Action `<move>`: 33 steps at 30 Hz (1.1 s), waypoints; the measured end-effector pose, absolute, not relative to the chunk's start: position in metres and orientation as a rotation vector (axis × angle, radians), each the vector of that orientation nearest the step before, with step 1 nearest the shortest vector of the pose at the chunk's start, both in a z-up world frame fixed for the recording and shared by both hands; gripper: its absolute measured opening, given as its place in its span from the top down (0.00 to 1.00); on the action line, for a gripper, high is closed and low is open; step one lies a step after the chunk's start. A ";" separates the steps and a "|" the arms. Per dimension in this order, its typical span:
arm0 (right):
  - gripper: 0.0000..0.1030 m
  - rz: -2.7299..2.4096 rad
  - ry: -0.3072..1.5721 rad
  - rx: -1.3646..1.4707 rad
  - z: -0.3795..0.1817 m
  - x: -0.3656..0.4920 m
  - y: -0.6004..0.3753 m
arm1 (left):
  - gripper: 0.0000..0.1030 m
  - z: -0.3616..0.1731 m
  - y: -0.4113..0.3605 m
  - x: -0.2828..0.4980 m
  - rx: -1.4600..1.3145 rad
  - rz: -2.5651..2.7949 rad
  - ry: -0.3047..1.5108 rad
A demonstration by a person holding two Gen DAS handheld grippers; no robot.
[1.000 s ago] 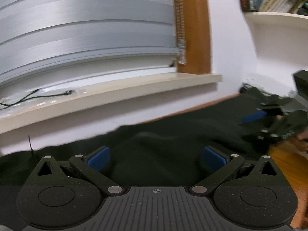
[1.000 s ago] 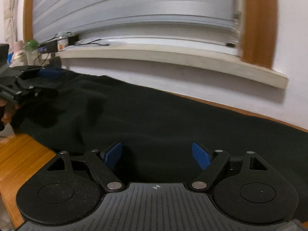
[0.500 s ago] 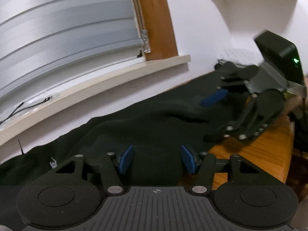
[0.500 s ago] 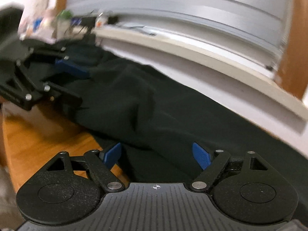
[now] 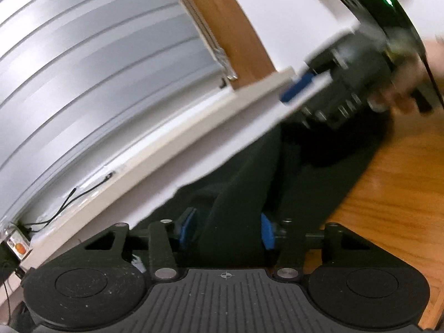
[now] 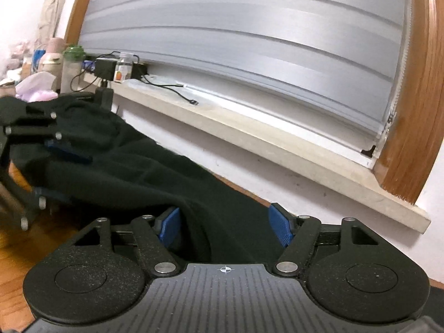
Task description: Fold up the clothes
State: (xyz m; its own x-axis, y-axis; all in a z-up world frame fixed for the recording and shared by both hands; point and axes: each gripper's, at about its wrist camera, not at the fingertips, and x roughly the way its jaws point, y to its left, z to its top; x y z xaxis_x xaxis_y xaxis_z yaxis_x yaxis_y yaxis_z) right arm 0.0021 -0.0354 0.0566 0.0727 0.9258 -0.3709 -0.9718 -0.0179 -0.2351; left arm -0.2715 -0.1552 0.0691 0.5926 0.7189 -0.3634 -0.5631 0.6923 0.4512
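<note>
Both tongs wide open. Black garment [image 6: 133, 172] bunched on wood surface [image 5: 394, 199] under windowsill, fold running btwn left tongs [image 5: 226, 229] pads, also btwn right tongs [image 6: 226, 226] (not pinched).

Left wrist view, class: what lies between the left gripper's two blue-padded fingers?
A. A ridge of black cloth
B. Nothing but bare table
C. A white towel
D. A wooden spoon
A: a raised ridge of the black garment runs up between the left gripper's blue-padded fingers, with the wooden table showing only off to the right.
</note>
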 end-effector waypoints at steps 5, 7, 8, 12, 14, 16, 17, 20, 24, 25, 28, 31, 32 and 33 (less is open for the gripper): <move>0.34 1.528 0.141 -0.445 0.056 0.002 -0.040 | 0.58 0.098 -0.126 -0.278 0.244 0.767 0.513; 0.34 1.538 0.136 -0.425 0.059 -0.001 -0.046 | 0.58 0.107 -0.109 -0.278 0.212 0.759 0.510; 0.34 1.542 0.134 -0.415 0.061 -0.003 -0.049 | 0.58 0.110 -0.101 -0.278 0.193 0.758 0.513; 0.34 1.594 0.143 -0.375 0.065 -0.017 -0.059 | 0.58 0.116 -0.069 -0.285 0.073 0.737 0.519; 0.34 1.629 0.163 -0.364 0.063 -0.024 -0.058 | 0.57 0.116 -0.057 -0.289 0.012 0.719 0.515; 0.34 1.673 0.202 -0.359 0.058 -0.032 -0.054 | 0.56 0.114 -0.052 -0.293 -0.021 0.710 0.512; 0.35 1.694 0.221 -0.357 0.055 -0.036 -0.050 | 0.55 0.113 -0.050 -0.295 -0.036 0.707 0.510; 0.36 1.753 0.280 -0.365 0.046 -0.052 -0.035 | 0.54 0.113 -0.049 -0.298 -0.044 0.698 0.511; 0.47 1.821 0.344 -0.385 0.037 -0.077 -0.004 | 0.49 0.113 -0.050 -0.302 -0.049 0.688 0.512; 0.48 1.831 0.354 -0.388 0.035 -0.083 0.003 | 0.49 0.113 -0.050 -0.303 -0.051 0.685 0.513; 0.55 1.835 0.374 -0.380 0.033 -0.092 0.024 | 0.48 0.113 -0.051 -0.308 -0.053 0.673 0.518; 0.54 1.850 0.438 -0.384 0.030 -0.095 0.044 | 0.46 0.113 -0.052 -0.322 -0.071 0.647 0.523; 0.54 1.861 0.447 -0.384 0.029 -0.094 0.046 | 0.45 0.113 -0.052 -0.328 -0.083 0.640 0.519; 0.56 1.872 0.453 -0.382 0.029 -0.093 0.048 | 0.44 0.113 -0.052 -0.336 -0.094 0.636 0.510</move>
State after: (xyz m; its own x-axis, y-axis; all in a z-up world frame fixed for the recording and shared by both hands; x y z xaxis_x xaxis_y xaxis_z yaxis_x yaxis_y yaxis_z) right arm -0.0931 0.0480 0.0293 -0.3307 0.8185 -0.4698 -0.9427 -0.3095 0.1244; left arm -0.3362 -0.0521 0.1131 0.6856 0.5446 -0.4831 -0.5899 0.8045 0.0698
